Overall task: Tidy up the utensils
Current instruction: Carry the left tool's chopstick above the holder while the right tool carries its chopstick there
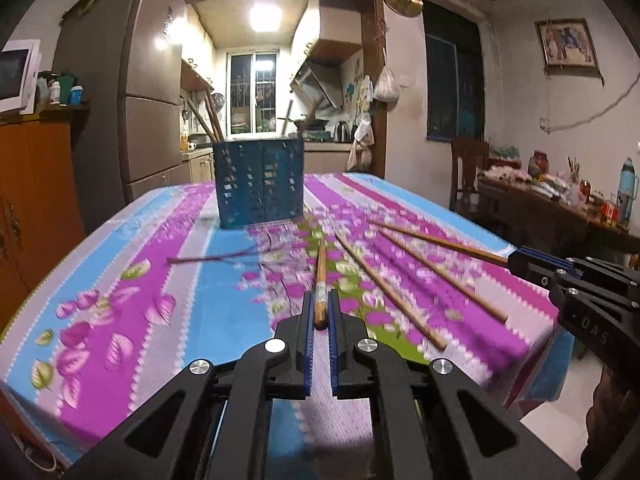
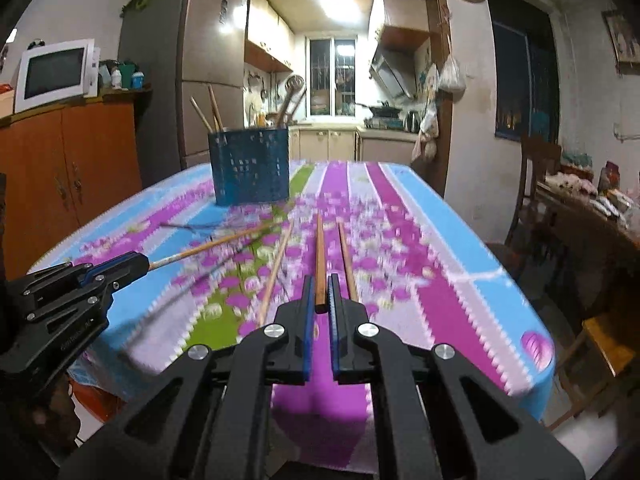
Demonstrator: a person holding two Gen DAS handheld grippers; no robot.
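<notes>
While both grippers have a chopstick each, the move that matters is the carry to the blue slotted utensil holder [image 1: 259, 182], which stands upright toward the far edge of the table [image 1: 208, 308], w/ a few chopsticks and what looks like a ladle handle already poking out its top.

Left gripper [image 1: 320, 312]: jaws clamped on a wooden chopstick [image 1: 320, 268], gripped near its back end; long axis runs straight fwd along the fingers, tip aimed toward the holder, just right of it. Right gripper [image 2: 319, 294]: likewise pinched tight on a darker chopstick [image 2: 319, 256], also pointing fwd; from this side the holder sits ahead and to the left.

Two loose chopsticks [image 1: 390, 288] lie on the floral cloth between the grippers, near the front edge, angled diagonally. One of them sits just beside the right gripper's stick in the right wrist view; can't tell if they touch.

Judgement: left hand is nearer in line w/ the holder, so it prob goes first. Both sticks are near level, so each needs tipping toward vertical over the holder's opening before release. Which compartment is free can't be told from here.
</notes>
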